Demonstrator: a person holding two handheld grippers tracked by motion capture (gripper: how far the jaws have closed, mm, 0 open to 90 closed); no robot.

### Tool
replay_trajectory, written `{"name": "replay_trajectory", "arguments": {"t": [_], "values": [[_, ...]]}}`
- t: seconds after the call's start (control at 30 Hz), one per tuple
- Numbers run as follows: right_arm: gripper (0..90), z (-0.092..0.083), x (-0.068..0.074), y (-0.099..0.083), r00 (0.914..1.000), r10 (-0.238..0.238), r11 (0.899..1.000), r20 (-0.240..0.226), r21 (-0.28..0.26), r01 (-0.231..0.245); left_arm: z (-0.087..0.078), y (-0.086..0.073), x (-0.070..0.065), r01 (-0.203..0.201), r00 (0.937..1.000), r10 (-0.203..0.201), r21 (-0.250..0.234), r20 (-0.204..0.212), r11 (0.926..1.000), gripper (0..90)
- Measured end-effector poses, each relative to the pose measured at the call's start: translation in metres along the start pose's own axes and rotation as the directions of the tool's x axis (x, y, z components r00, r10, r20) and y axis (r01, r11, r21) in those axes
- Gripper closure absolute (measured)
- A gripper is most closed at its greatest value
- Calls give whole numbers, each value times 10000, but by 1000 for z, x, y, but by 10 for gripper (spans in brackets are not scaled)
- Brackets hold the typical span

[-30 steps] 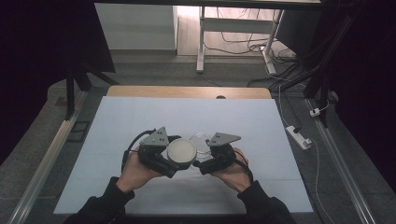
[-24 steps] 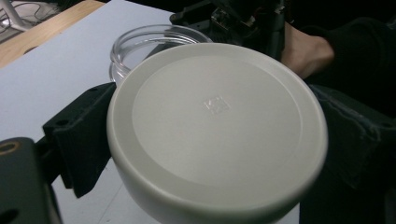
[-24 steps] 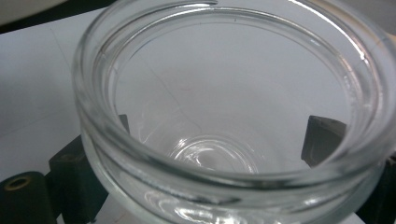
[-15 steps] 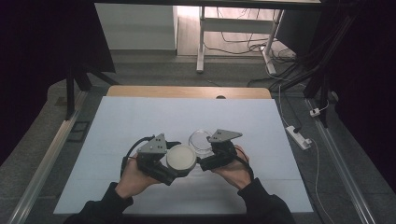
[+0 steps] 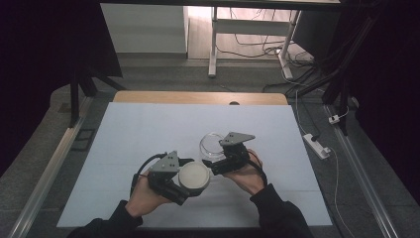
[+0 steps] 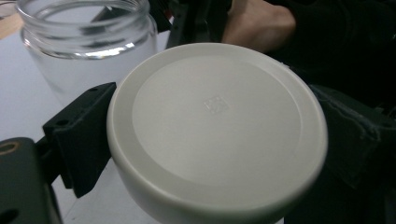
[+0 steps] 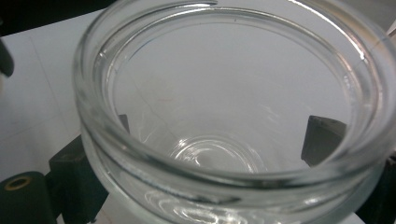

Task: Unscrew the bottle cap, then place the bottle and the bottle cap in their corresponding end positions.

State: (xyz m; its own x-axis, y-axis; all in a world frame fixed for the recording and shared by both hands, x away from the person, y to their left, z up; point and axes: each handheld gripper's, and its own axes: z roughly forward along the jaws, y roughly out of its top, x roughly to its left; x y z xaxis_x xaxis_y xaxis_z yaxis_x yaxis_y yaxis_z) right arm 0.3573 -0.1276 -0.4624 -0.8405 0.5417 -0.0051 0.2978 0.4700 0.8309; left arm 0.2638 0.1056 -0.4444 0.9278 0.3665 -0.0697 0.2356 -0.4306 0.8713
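A round white lid (image 5: 193,178) (image 6: 217,126) is clamped between the black jaws of my left gripper (image 5: 190,179), flat face up, near the table's front middle. A clear glass jar (image 5: 212,145) (image 7: 233,116), open-mouthed and empty, sits in my right gripper (image 5: 214,157), whose jaws press its sides below the rim. The jar (image 6: 88,46) stands just behind and to the right of the lid in the high view, a small gap between them. In the left gripper view the right hand (image 6: 257,21) shows behind the lid.
The white table top (image 5: 148,134) ends at a wooden strip (image 5: 198,97) along the back. Metal rails (image 5: 44,168) run down both sides. A power strip (image 5: 317,145) with cable lies off the right edge.
The lid has come off the jar. My left gripper carried it toward the front and left, while my right gripper moved the jar slightly back and right.
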Motion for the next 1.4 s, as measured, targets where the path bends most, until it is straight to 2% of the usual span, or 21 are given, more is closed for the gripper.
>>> {"name": "replay_trajectory", "arguments": {"t": [0.63,1.0,1.4], "values": [[68,15,-16,6,9997,139,9998,222,171,-143,18,-14,3,84,10000,-84,83,37,9999,81],[68,28,-22,10,9993,149,9995,339,258,-158,31,-22,9,-73,9999,71,173,117,9998,81],[68,42,-33,14,9977,217,9994,638,248,-234,51,-33,18,-179,9998,179,476,0,9987,81]]}}
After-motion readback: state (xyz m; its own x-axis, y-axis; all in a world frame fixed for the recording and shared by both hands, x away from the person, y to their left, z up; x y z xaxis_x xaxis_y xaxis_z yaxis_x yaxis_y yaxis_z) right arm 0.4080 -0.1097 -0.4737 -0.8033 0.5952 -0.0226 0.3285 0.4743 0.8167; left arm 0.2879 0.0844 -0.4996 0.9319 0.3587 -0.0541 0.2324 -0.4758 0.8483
